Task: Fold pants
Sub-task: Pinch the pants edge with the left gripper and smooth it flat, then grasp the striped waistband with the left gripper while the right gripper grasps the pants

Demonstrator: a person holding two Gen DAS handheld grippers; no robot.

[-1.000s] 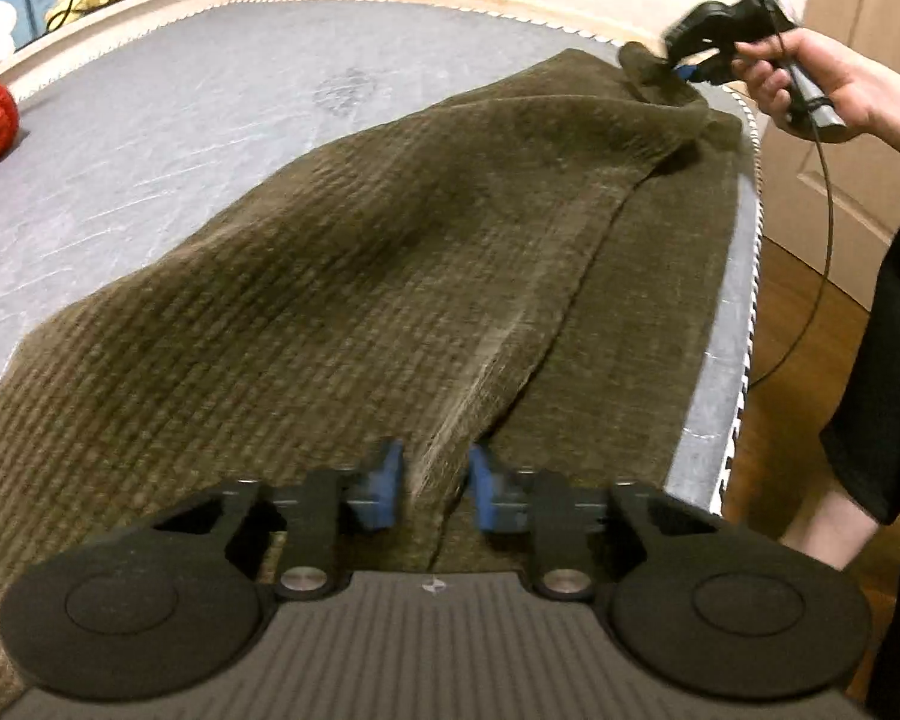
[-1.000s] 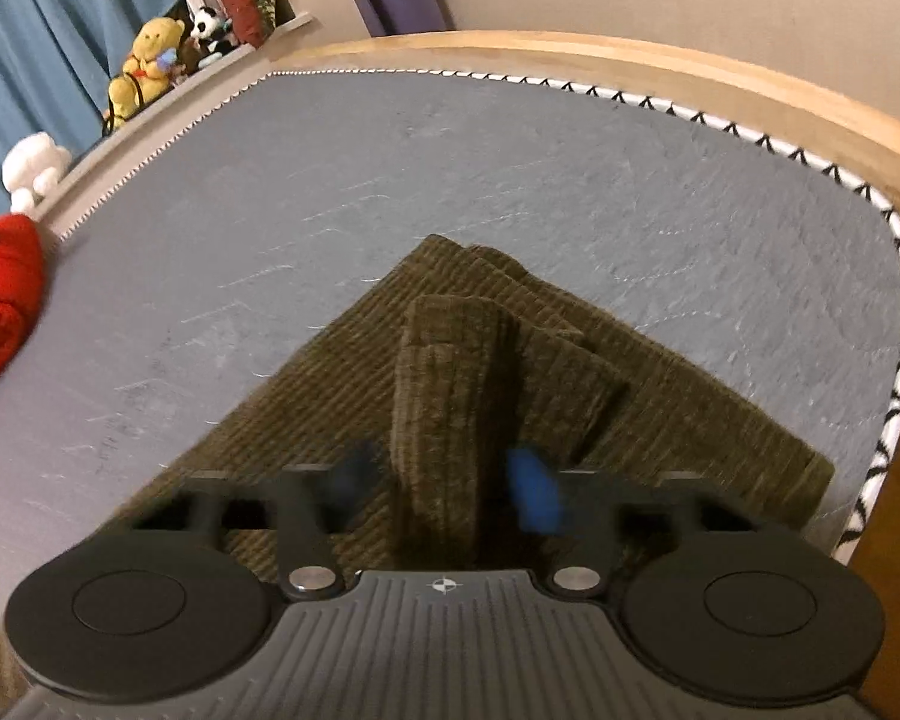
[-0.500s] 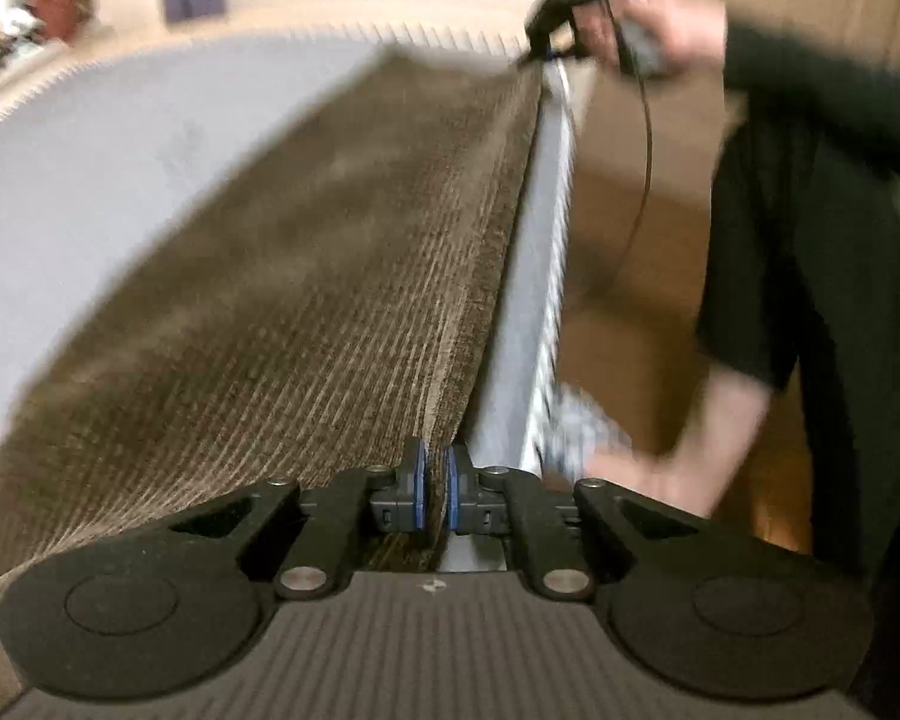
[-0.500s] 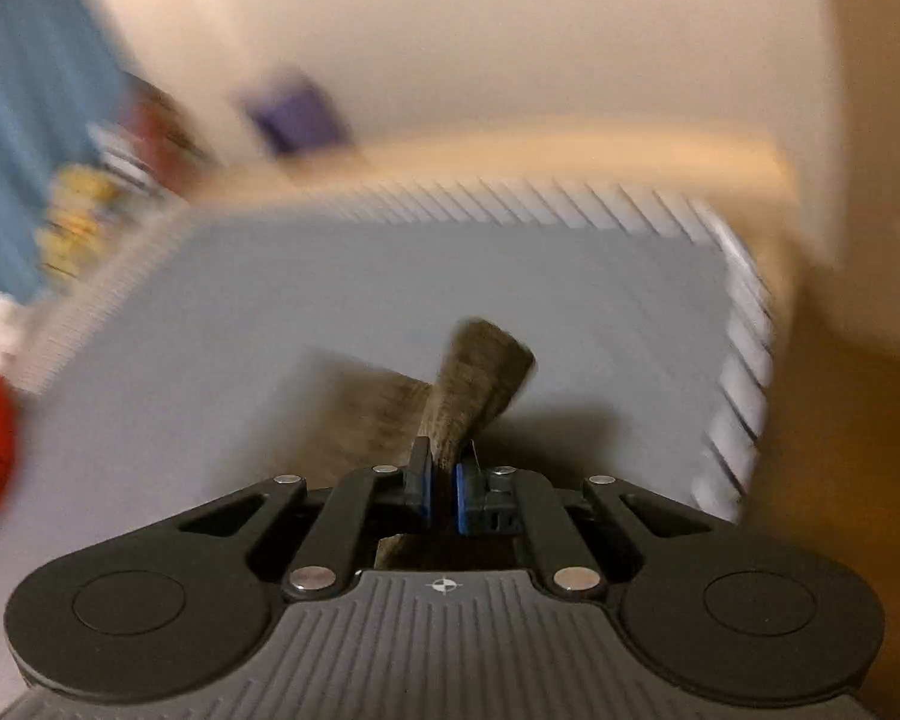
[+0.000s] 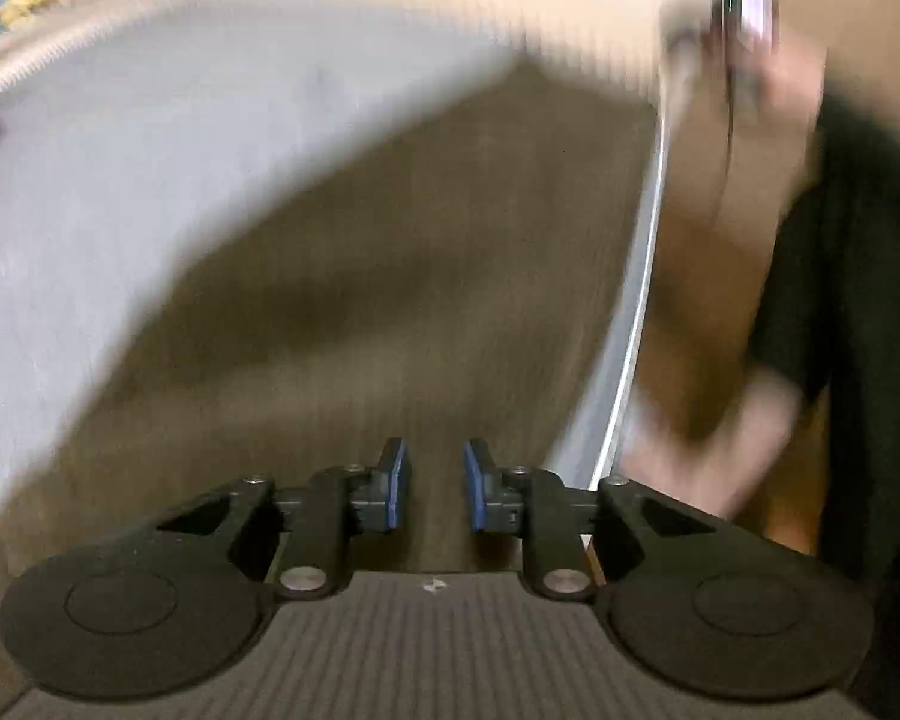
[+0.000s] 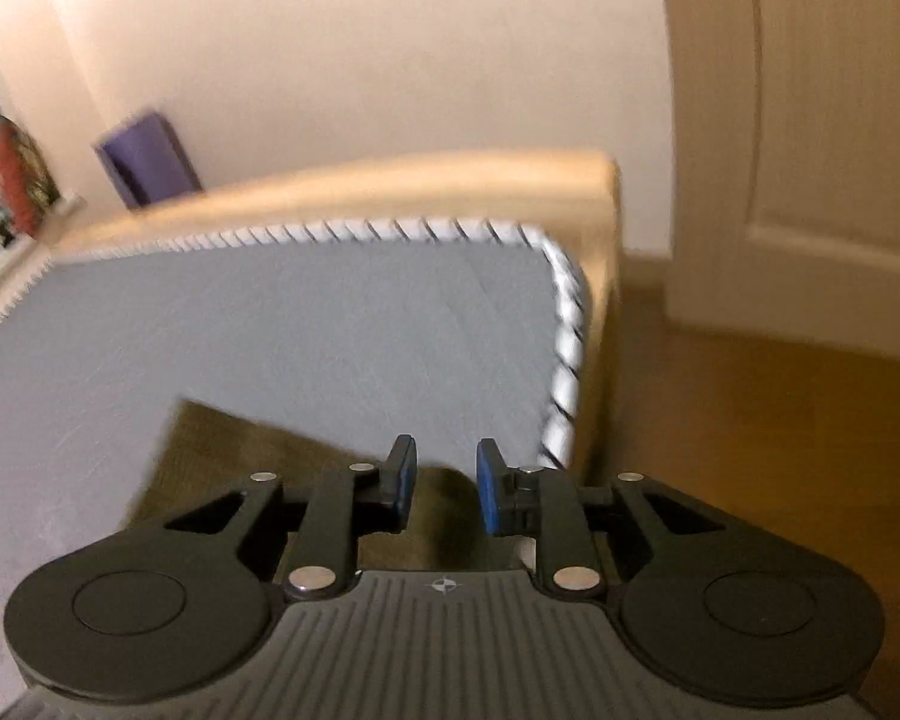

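Changed: both tools clamped the pants (image 5: 390, 276) half a second ago, now they've let go
Pants: lying flat on the bed (image 6: 330, 324), near its edge
Left tool (image 5: 435, 489): gaping, empty
Right tool (image 6: 439, 489): same
Meaning: this fold looks laid, probably smoothing next

At the bottom of the frame the black right hand-held gripper (image 6: 439, 486) has its blue-padded fingers spread, nothing between them. Beneath it lies a corner of the olive-brown corduroy pants (image 6: 222, 450) on the grey bed (image 6: 306, 324). A purple rectangular block (image 6: 147, 159) leans at the wall, upper left; a cream door (image 6: 810, 120) stands right.
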